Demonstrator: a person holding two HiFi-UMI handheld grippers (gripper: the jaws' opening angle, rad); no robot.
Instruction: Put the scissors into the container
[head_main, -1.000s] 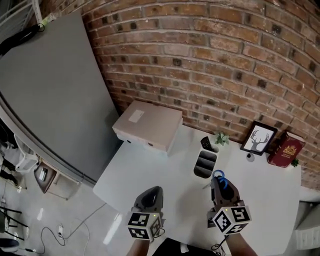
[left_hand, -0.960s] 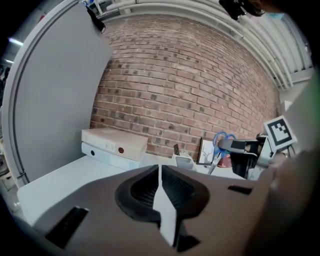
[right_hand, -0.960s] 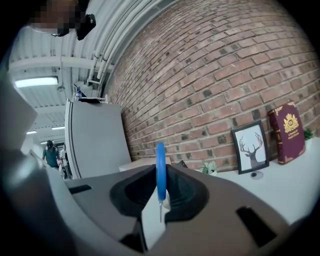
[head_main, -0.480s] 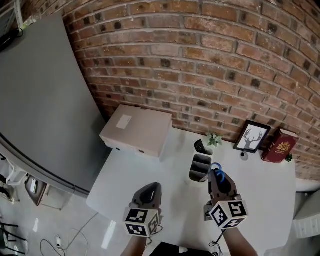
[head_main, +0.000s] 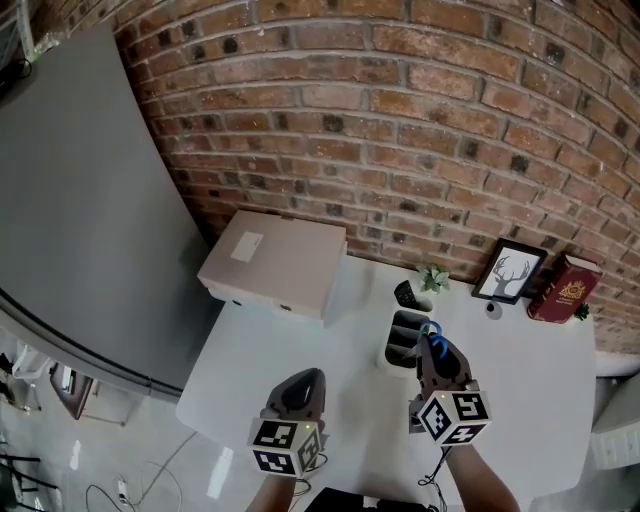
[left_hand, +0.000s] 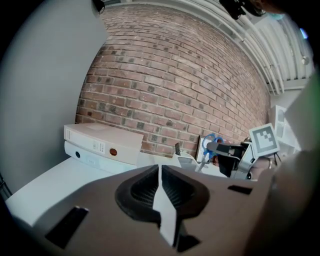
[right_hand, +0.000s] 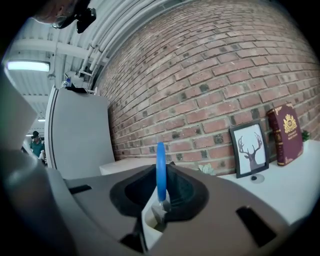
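My right gripper (head_main: 436, 352) clamps the scissors (right_hand: 160, 172) just below their blue handle, over the container (head_main: 404, 340). They look light, stiff and slippery, so that hold suits. My left gripper (left_hand: 160, 186) is closed and empty.

A red brick wall (head_main: 400, 130) backs a white table (head_main: 300, 350). A large grey panel (head_main: 80, 200) stands left over pale floor (head_main: 130, 450). A strip light (right_hand: 27, 65) glows overhead.

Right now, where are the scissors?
In the head view, the scissors are held by the right gripper, blue handle up, right beside the white container near the small plant.
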